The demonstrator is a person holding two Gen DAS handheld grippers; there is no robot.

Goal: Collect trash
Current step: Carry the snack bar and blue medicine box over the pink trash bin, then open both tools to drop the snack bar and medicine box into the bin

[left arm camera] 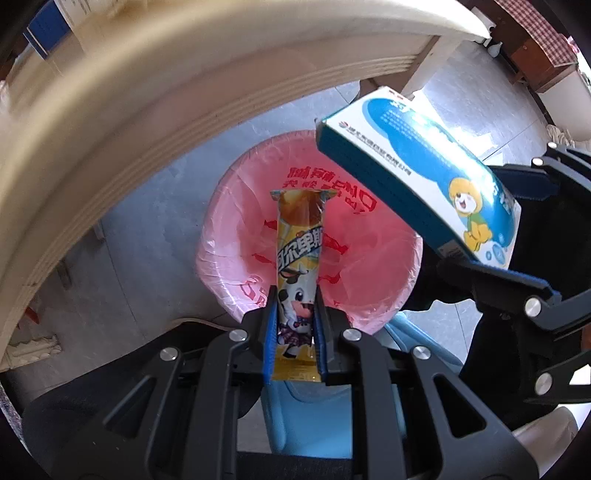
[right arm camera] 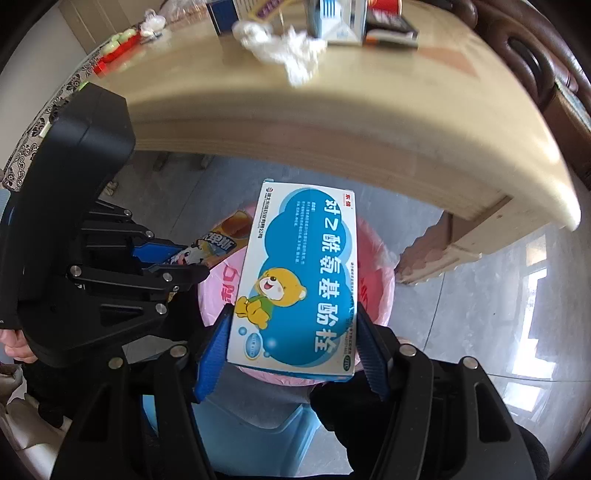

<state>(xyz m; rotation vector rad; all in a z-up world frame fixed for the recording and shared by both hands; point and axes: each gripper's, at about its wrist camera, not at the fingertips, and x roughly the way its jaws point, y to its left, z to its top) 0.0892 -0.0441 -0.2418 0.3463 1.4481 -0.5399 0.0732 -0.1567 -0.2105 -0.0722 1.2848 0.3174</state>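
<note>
My left gripper (left arm camera: 295, 295) is shut on a yellow candy wrapper with a cartoon cow (left arm camera: 298, 258) and holds it above the pink-lined trash bin (left arm camera: 384, 273). My right gripper (right arm camera: 295, 317) is shut on a blue and white medicine box with a yellow bear (right arm camera: 299, 280), also above the bin (right arm camera: 373, 258). In the left wrist view the box (left arm camera: 417, 173) and the right gripper (left arm camera: 517, 236) hang at the right. In the right wrist view the left gripper (right arm camera: 177, 262) with the wrapper (right arm camera: 221, 240) is at the left.
A cream table edge (left arm camera: 110, 122) curves over the bin. On the tabletop (right arm camera: 406, 74) lie crumpled white tissue (right arm camera: 288, 48), boxes (right arm camera: 340, 18) and red packets (right arm camera: 114, 55). A light blue plastic stool (right arm camera: 255, 432) stands below the grippers. Grey tile floor (left arm camera: 155, 206) surrounds the bin.
</note>
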